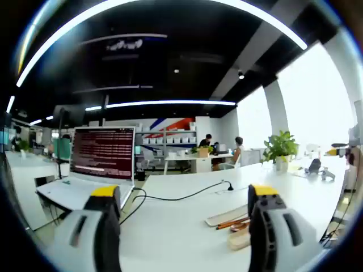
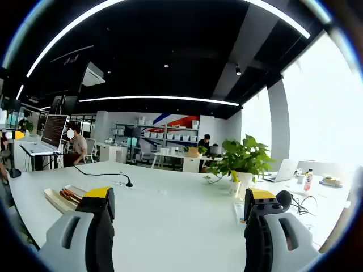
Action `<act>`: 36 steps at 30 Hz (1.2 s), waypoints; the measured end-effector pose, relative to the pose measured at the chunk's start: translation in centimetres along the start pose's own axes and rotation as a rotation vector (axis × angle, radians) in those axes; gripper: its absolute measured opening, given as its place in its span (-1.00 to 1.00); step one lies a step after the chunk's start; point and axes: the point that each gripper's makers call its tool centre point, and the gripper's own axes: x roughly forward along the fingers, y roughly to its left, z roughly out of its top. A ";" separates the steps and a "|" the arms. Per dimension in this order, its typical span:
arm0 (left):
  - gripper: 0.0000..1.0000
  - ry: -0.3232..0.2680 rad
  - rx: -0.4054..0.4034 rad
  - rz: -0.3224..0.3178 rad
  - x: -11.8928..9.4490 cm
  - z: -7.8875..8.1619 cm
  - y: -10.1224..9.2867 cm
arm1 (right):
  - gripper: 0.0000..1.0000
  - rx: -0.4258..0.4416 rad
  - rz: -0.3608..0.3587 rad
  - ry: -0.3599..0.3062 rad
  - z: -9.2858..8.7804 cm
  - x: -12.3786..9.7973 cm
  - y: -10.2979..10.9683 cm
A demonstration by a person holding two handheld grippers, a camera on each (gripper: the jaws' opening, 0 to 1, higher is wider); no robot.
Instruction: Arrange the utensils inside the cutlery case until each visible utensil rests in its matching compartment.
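On the white table point(image 1: 181, 215) lies the cutlery case point(image 1: 228, 216), a pale tray with brown and orange utensils point(image 1: 233, 223) beside it or in it; which compartments they occupy I cannot tell. A wooden utensil point(image 1: 238, 238) lies nearer, partly behind my right jaw. My left gripper point(image 1: 184, 201) is open, held above the table with nothing between its yellow-tipped jaws, the case just right of them. In the right gripper view the case point(image 2: 61, 198) sits at the left with utensils point(image 2: 72, 195) in it, behind the left jaw. My right gripper point(image 2: 177, 202) is open and empty.
An open laptop point(image 1: 96, 161) stands at the left with a black cable point(image 1: 181, 196) running across the table. A potted plant point(image 2: 241, 161) stands ahead of the right gripper, with a bottle point(image 2: 307, 179) and a second laptop point(image 2: 283, 170) farther right. People sit at desks behind.
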 end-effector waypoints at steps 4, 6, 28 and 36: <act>0.96 0.002 0.000 -0.004 0.0 -0.1 -0.1 | 0.98 0.005 -0.003 0.015 -0.3 0.1 -0.1; 0.96 0.003 0.000 -0.006 0.1 -0.1 -0.2 | 0.98 0.005 -0.004 0.018 -0.3 0.1 -0.1; 0.95 0.012 -0.005 -0.010 0.1 -0.3 -0.1 | 0.98 0.005 0.003 0.027 -0.6 0.3 -0.1; 0.94 0.024 -0.007 -0.017 0.4 -0.7 -0.3 | 0.98 -0.004 0.006 0.046 -1.2 0.6 0.3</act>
